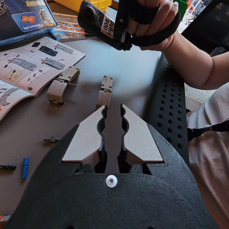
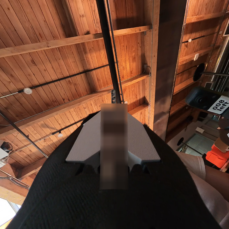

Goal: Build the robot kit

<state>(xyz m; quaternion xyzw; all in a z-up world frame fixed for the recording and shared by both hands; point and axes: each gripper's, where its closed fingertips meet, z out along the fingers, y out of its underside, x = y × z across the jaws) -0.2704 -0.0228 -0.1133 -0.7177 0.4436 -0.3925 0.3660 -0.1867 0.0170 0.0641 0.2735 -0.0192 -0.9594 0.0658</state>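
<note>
My left gripper (image 1: 114, 106) has its fingers parted with nothing between them, hovering low over the grey surface (image 1: 123, 64), tips just beside the near end of a long grey hinged brick assembly (image 1: 105, 91). A second, chunkier grey assembly (image 1: 62, 85) lies to its left, next to the open instruction booklet (image 1: 31, 64), probably for reference. Loose blue pin (image 1: 25, 167) and grey axle connector (image 1: 52, 139) sit nearby. My right gripper (image 2: 114, 109) points up at the wooden ceiling (image 2: 62, 49); a dark holed beam (image 2: 113, 96) pokes out past its tips, but a blur covers the gap, so can't tell its grip.
</note>
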